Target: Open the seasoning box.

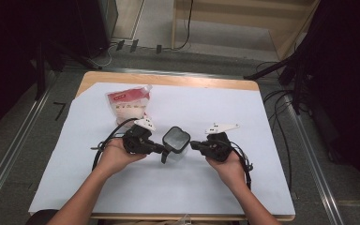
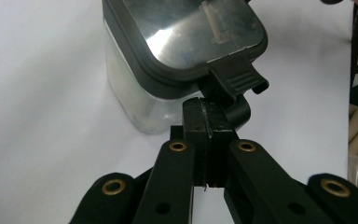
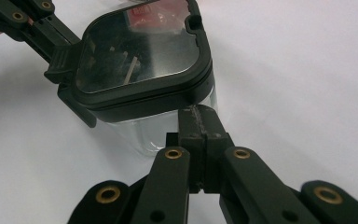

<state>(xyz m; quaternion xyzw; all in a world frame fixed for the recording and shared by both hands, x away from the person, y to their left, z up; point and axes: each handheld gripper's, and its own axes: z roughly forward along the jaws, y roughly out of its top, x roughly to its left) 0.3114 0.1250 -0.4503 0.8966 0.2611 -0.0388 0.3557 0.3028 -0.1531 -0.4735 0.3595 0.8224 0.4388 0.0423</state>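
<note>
The clear container with a black lid stands on the white sheet just below the middle of the table, between the two claws. From the left gripper it lies at about 3 o'clock in the high view; from the right gripper at about 9 o'clock. Both claws are very near it, so neither hand is clearly the nearer one.

In the left gripper view, the left gripper is clenched with its pads together and nothing between them. Its tip is just under the ribbed latch of the lid, at 12 o'clock from the claw; I cannot tell whether it touches. I judge that the coming move turns on this: the latch flap sticks out toward the left claw, so that claw could lift it.

In the right gripper view, the right gripper is also clenched on nothing, and its tip is against or just beside the clear wall under the lid rim, at 12 o'clock. It seems to steady the container from the opposite side.

Farther away, at 10 o'clock from the container, a red and white bag lies on the sheet, well apart. Beyond the wooden table edge there is a grey floor with cables and dark stands.
</note>
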